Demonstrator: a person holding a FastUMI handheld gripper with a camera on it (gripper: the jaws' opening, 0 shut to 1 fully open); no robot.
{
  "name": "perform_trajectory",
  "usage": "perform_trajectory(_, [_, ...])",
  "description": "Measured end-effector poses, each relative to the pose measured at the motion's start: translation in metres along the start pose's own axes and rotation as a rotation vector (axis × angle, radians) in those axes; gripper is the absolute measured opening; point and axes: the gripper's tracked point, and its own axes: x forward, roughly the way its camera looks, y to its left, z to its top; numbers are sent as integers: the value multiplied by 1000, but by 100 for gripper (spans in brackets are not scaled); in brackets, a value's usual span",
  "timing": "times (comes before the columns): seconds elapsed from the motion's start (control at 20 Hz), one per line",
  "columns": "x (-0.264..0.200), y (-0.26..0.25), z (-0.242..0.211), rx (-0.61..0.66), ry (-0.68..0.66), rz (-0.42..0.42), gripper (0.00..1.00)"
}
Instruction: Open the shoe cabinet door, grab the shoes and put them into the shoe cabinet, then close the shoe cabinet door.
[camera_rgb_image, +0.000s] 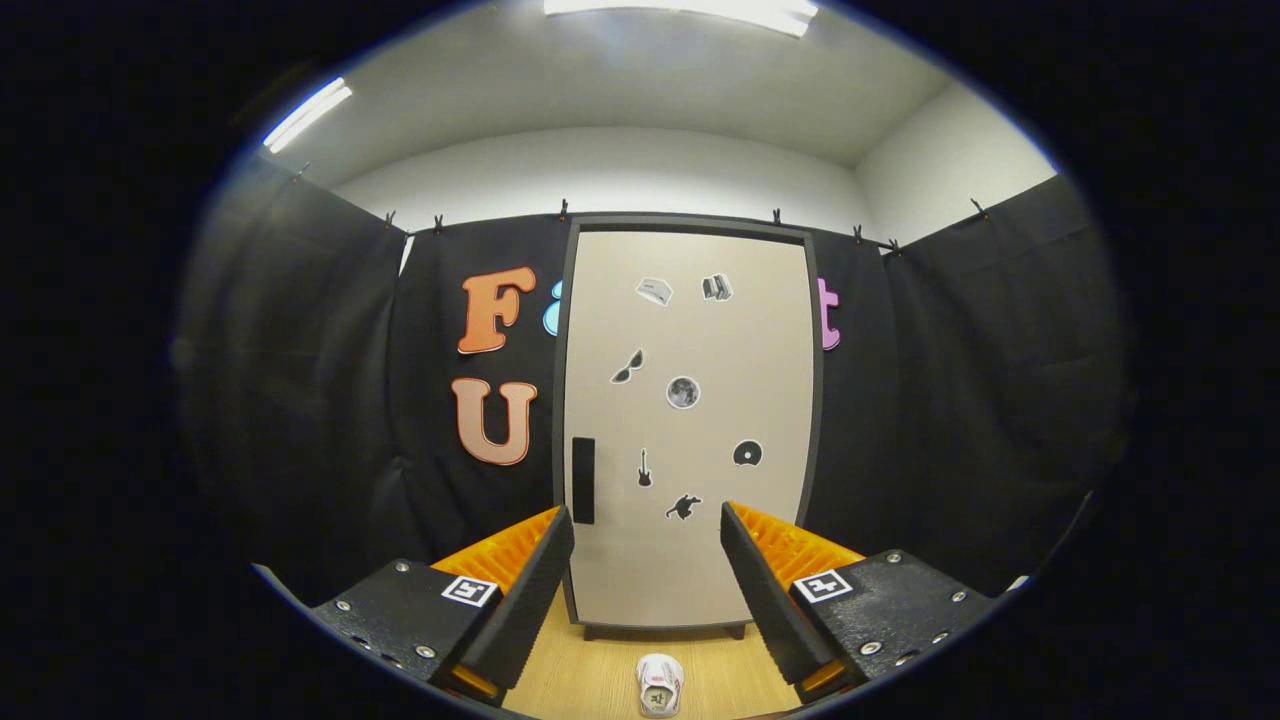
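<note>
- A tall shoe cabinet (690, 430) is seen straight ahead, standing upright on a pale wooden floor (590, 680) against the black cloth wall (300, 400) of the booth.
- The cabinet door (700, 560) is seen shut; it is a beige panel set in a dark frame.
- A dark upright handle (583, 480) is placed on the left side of the door, in its lower half.
- Several small stickers (683, 392) are scattered over the door's face; their subjects are too small to be told with certainty.
- The gripper (647, 545) is held well short of the cabinet, its two fingers spread wide apart with nothing between them.
- The lower part of the door is framed by the gap between the fingers.
- A single light-coloured shoe (660, 685) is seen lying on the floor, near, between the two fingers and in front of the cabinet's base, apart from both.
- The shoe is not touched by either finger.
- White walls and a ceiling with bright strip lights (680, 10) are seen above the black cloth.
</note>
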Motion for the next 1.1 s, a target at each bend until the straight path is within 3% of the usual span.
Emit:
perform_trajectory(0.6, [36, 31, -17, 6, 29, 51, 92])
perform_trajectory(1.1, [110, 60, -39, 21, 40, 80, 91])
